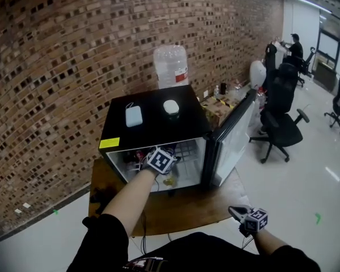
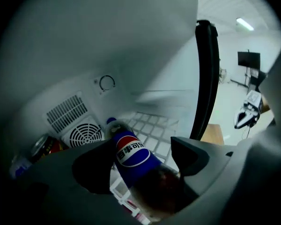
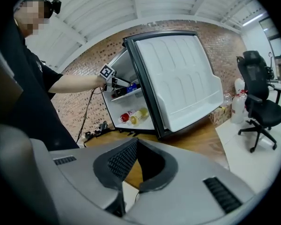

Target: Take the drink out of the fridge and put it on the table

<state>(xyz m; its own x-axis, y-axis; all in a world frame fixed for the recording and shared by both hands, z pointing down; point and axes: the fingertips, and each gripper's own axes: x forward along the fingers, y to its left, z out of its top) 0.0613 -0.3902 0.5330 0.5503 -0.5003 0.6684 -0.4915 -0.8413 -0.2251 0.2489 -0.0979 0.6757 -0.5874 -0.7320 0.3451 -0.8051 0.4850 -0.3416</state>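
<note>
Where the drink sits: cola bottle (image 2: 131,156) lying on the wire shelf (image 2: 155,128) inside the fridge (image 1: 153,115), cap toward the back wall.
Left gripper (image 2: 139,150): reached into the fridge, jaws spread wide on either side of the bottle, a gap showing at one pad.
Right gripper (image 3: 135,144): outside the fridge, jaws pressed together, nothing between them.
Door (image 1: 233,137): swung open.
Table (image 1: 184,211): wooden, carries the fridge.
</note>
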